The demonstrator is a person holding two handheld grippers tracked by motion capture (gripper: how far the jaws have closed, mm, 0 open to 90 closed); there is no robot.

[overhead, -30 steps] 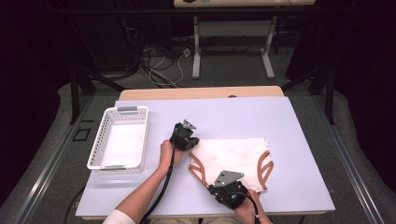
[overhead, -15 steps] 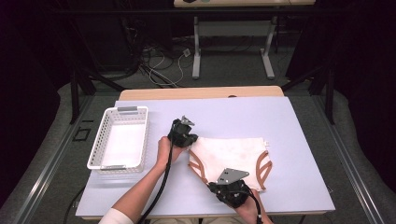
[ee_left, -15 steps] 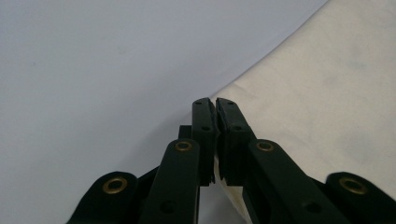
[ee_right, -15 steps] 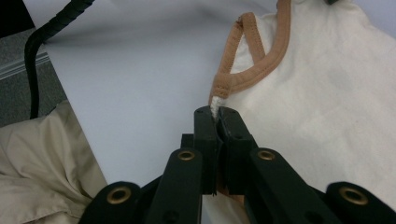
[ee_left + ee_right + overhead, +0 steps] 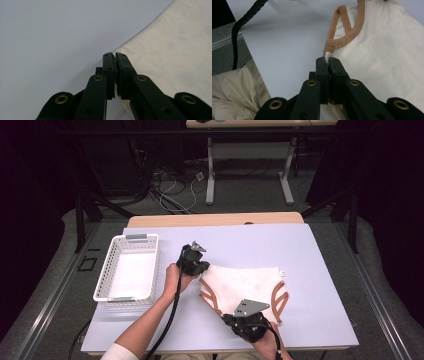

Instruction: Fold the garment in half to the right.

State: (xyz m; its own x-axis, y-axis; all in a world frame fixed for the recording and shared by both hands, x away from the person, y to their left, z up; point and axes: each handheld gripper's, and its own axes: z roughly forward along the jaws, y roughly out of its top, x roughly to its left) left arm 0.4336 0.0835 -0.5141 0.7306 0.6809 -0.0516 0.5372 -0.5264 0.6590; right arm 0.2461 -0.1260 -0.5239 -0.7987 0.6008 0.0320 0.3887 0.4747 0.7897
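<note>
Since a second ago the left gripper (image 5: pixel 199 270) has lifted a little and drawn the cream garment's (image 5: pixel 242 282) left corner up with it, so the cloth's left edge now stands off the table (image 5: pixel 310 250) and has shifted slightly left and far; the right gripper (image 5: pixel 235 317) has kept its place at the near edge of the cloth.

The left forearm comes in from the near left and slants toward the far right, the hand (image 5: pixel 175 277) wrapped around the gripper's body with the jaws aimed right and down at the cloth. In the left gripper view the left gripper (image 5: pixel 115 55) has its jaws together, clamped on the garment's (image 5: pixel 175 50) edge. The right hand (image 5: pixel 267 345) sits at the near edge of the table, its gripper pointing away toward the far left. In the right gripper view the right gripper (image 5: pixel 327 59) is pinched shut on the garment (image 5: pixel 382 55) where its tan-trimmed edge (image 5: pixel 337 42) meets the cream fabric.

The garment lies spread at the middle of the table, slightly right of centre, its tan trim toward the near side. A white basket (image 5: pixel 107 275) stands well apart at the left.
</note>
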